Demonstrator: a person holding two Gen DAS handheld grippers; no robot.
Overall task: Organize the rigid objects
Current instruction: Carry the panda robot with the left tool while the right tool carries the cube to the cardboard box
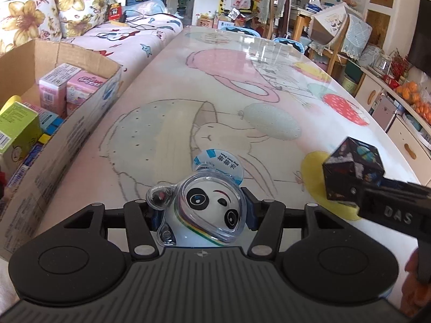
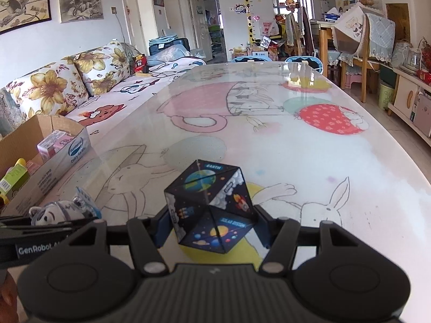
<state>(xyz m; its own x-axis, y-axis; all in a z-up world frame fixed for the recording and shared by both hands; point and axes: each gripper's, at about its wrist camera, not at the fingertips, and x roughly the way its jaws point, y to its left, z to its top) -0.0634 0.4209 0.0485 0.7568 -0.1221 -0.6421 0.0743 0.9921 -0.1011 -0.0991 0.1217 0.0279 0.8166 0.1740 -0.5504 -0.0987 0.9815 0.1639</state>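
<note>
My left gripper [image 1: 202, 210] is shut on a panda figure [image 1: 210, 210] in a clear shell with a blue-and-white tag, held just above the table. It also shows in the right wrist view [image 2: 58, 214] at lower left. My right gripper [image 2: 212, 220] is shut on a black space-print cube [image 2: 211, 207] marked EARTH, held over a yellow patch of the tablecloth. The cube shows in the left wrist view [image 1: 350, 172] at right. An open cardboard box [image 1: 78, 123] with several small cartons stands at the table's left edge.
A glass-topped table [image 2: 296, 161] with a cartoon cloth stretches ahead. A sofa [image 2: 113, 94] with floral cushions runs along the left. Chairs [image 2: 358, 43], cabinets and clutter stand at the far end and right.
</note>
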